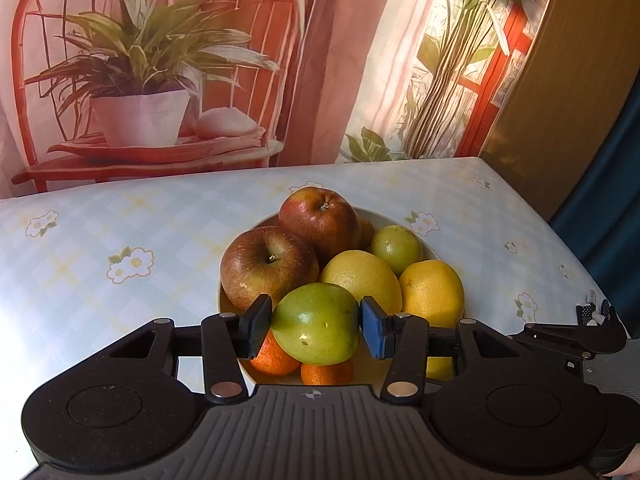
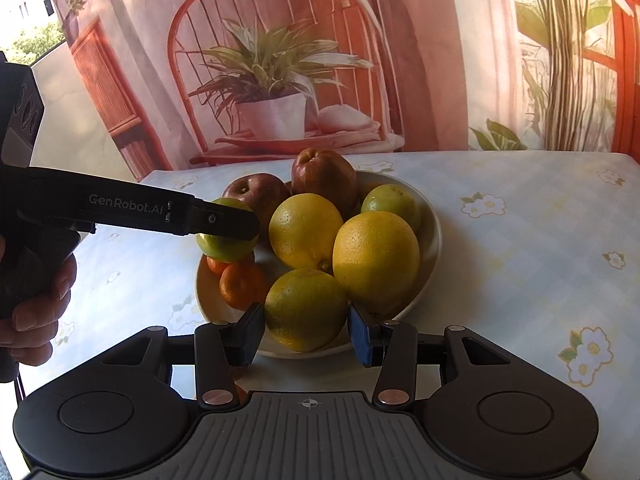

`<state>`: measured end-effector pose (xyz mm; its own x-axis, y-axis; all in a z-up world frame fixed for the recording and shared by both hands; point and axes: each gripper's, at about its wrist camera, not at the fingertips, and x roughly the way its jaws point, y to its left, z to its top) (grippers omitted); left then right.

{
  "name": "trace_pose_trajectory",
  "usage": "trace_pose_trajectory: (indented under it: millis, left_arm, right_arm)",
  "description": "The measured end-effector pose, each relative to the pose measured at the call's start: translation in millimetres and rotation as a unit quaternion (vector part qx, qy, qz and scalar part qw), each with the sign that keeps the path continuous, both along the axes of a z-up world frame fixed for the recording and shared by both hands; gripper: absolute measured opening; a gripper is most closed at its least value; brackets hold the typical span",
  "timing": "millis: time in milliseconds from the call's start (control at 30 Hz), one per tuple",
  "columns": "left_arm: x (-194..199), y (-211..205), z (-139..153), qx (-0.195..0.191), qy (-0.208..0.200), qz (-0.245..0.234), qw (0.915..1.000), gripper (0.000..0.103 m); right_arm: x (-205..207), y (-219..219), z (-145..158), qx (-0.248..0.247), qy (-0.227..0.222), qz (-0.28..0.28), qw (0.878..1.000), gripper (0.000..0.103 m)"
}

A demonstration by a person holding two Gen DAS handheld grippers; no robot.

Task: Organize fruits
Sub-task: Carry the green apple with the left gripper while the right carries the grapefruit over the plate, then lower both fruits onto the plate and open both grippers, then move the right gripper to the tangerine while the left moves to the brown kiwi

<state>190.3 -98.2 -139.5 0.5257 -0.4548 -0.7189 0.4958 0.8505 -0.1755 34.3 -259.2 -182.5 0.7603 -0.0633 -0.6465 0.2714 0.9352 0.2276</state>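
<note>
A white plate point(image 1: 383, 213) point(image 2: 433, 236) holds two red apples point(image 1: 267, 266), yellow citrus point(image 1: 362, 276), a small green fruit point(image 1: 396, 249) and mandarins point(image 1: 274, 356). My left gripper point(image 1: 316, 328) is shut on a green apple point(image 1: 316, 322) just above the mandarins at the plate's near side; the right wrist view shows it point(image 2: 250, 224) from the side with that apple point(image 2: 224, 246). My right gripper point(image 2: 306, 334) is shut on a green-yellow orange point(image 2: 306, 308) at the plate's near rim. Whether the orange rests on the plate I cannot tell.
The plate stands on a table point(image 1: 120, 220) with a pale flowered cloth. A printed backdrop of a chair and a plant point(image 1: 140, 80) hangs behind the far edge. A person's hand point(image 2: 36, 312) grips the left tool's handle at the left.
</note>
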Motion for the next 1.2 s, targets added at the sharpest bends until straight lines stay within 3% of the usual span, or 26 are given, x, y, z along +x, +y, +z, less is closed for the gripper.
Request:
trace_pose_trajectory:
  millis: [500, 1200]
  left_arm:
    - [3, -3, 2, -0.004, -0.003, 0.0, 1.0, 0.051]
    - [-32, 38, 16, 0.003, -0.034, 0.042, 0.9985, 0.051]
  right_arm:
    - [0, 2, 0, 0.006, -0.003, -0.013, 1.0, 0.042]
    - [-31, 26, 3, 0.019, -0.007, -0.009, 1.0, 0.041]
